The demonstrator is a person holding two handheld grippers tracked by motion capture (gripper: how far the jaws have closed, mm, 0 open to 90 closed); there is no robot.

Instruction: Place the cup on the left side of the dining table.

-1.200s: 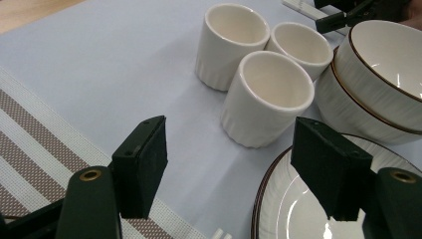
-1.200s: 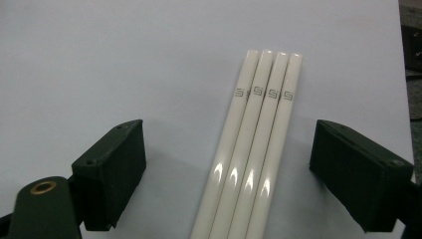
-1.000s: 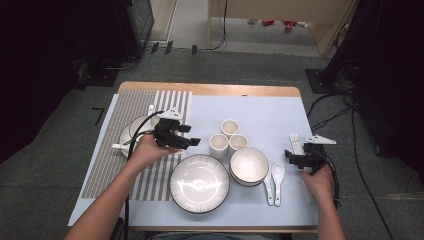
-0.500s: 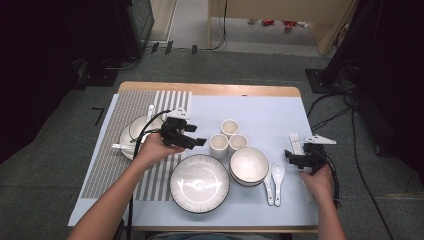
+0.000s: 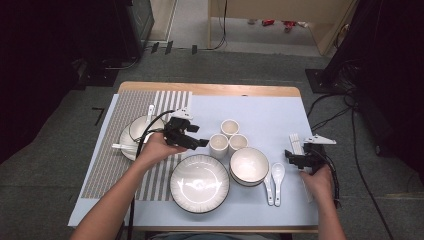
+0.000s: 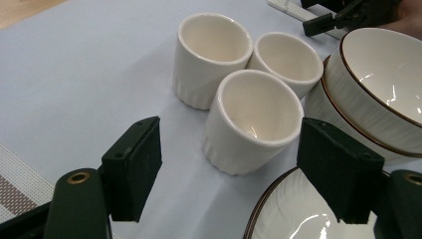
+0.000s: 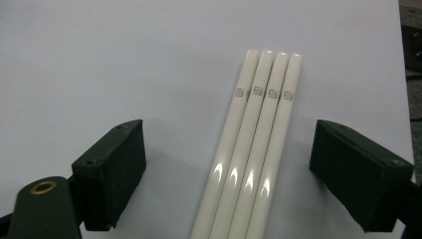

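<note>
Grey carpet floor (image 5: 60, 200), dark surroundings

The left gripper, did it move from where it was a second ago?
Yes. The left gripper slid rightward, off the striped mat, toward the nearest cup.

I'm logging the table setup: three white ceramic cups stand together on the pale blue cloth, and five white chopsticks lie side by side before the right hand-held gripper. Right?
Not quite. The right gripper view shows four white chopsticks, not five, lying side by side before the right hand-held gripper. The three white ceramic cups do stand together on the pale blue cloth.
</note>
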